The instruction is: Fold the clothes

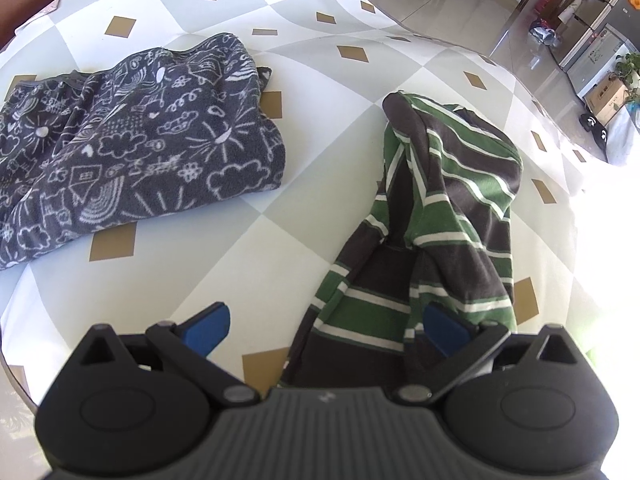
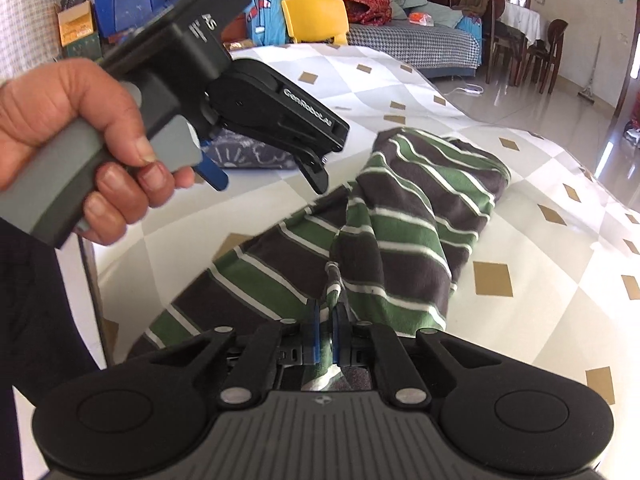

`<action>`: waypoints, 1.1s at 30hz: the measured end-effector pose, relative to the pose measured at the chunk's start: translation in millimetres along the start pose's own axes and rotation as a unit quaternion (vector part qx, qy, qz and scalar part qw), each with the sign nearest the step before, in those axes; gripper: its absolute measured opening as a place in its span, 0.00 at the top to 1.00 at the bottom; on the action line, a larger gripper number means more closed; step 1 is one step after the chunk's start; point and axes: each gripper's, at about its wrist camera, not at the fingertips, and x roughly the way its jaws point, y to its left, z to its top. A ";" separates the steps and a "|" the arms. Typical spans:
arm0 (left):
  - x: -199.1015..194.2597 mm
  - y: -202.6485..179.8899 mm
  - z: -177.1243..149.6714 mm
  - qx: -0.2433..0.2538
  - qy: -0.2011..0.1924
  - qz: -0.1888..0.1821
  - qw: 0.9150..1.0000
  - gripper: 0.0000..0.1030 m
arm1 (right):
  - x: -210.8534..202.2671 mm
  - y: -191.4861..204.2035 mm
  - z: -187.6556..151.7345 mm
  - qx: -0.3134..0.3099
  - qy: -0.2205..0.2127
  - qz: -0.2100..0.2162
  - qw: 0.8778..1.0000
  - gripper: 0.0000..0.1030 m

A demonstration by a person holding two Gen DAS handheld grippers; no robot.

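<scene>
- Two garments lie on the counter (image 1: pixel 248 240), a big surface under a cloth of pale diamonds with small tan squares.
- Biggest piece: the blanket (image 1: pixel 132 140), dark grey fleece with white doodles, bunched in a loose heap at the far left of the left wrist view, well apart from the other garment.
- Next, the shirt (image 2: pixel 400 216), striped green, brown and white, crumpled in a long rumpled ridge that runs away from both cameras; its far end is humped up, its near end spreads flat toward the counter's edge.
- Right gripper (image 2: pixel 325 336): blue fingers (image 2: pixel 314 340) pinched close together with a fold of the shirt clamped between them, and a thin pleat of fabric rises straight up from the pinch.
- Left gripper (image 1: pixel 326 330): jaws spread wide, nothing clamped; its right-hand blue finger (image 1: pixel 444 330) sits against the shirt's near end, the other finger over bare cloth.
- From the right wrist view the left gripper (image 2: pixel 272 172) hangs tilted down above the counter, just left of the shirt, and whether it touches the fabric I cannot tell.
- A hand (image 2: pixel 80 148) wraps its grey handle, fingers curled round the trigger.
</scene>
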 end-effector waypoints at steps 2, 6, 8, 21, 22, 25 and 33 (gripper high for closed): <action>-6.8 0.5 1.4 0.002 -0.008 -0.008 1.000 0.00 | -8.3 5.3 6.4 0.005 -0.018 0.017 1.000 0.94; -20.4 3.2 4.2 0.008 -0.028 -0.012 1.000 0.00 | -9.4 19.2 12.1 0.015 -0.036 0.051 0.998 0.94; -24.7 6.1 4.8 0.008 -0.034 -0.012 0.999 0.00 | -5.4 26.9 13.6 0.011 -0.038 0.059 0.997 0.94; -31.8 22.7 7.7 0.004 -0.036 -0.013 0.999 0.00 | 34.0 49.6 20.5 0.009 -0.027 0.089 0.996 0.91; -31.1 23.0 7.4 0.006 -0.034 -0.012 0.999 0.00 | 37.1 50.9 20.2 0.010 -0.025 0.092 0.995 0.89; -29.4 24.1 6.7 0.011 -0.031 -0.008 0.999 0.00 | 41.6 53.9 19.2 0.014 -0.020 0.107 0.994 0.81; -28.2 28.2 6.0 0.011 -0.030 -0.001 0.999 0.00 | 25.6 38.9 18.9 0.027 -0.021 0.102 0.994 0.67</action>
